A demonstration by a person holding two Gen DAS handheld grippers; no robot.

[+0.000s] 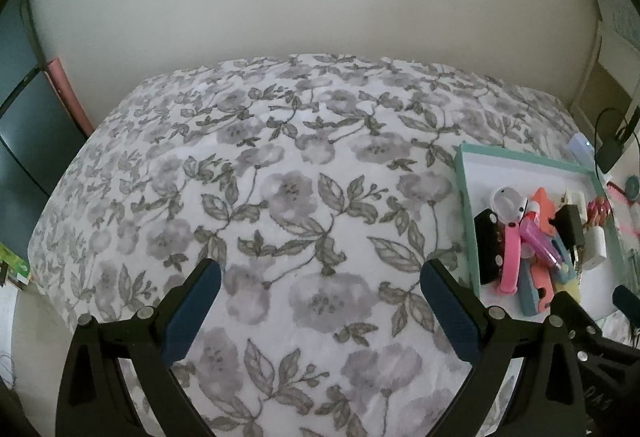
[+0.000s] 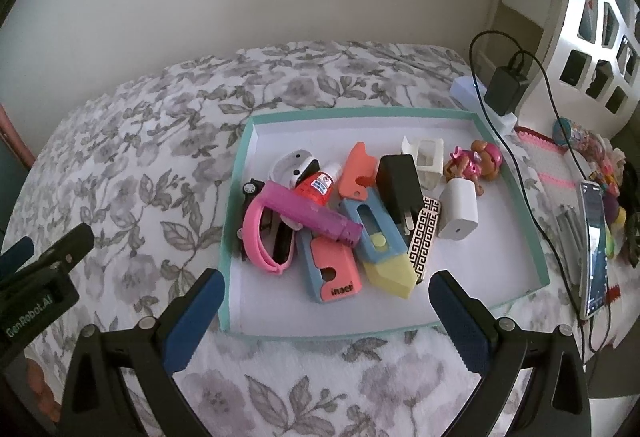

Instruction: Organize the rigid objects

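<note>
Hovering wide open and empty, both tongs, left [image 1: 320,301] and right [image 2: 324,311], face the bed [image 1: 280,157]; objects lie heaped at the tray's [image 2: 240,165] centre. Any grasp should single out one top-lying piece.

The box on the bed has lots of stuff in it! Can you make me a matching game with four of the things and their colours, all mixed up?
Things:
1. wristband
2. wall charger cube
3. plug adapter
4. tube-shaped case

Colours:
A. black
B. purple
C. pink
D. white

Right pairs: 1-C, 2-D, 3-A, 4-B. All four lie inside the teal-rimmed box.
</note>
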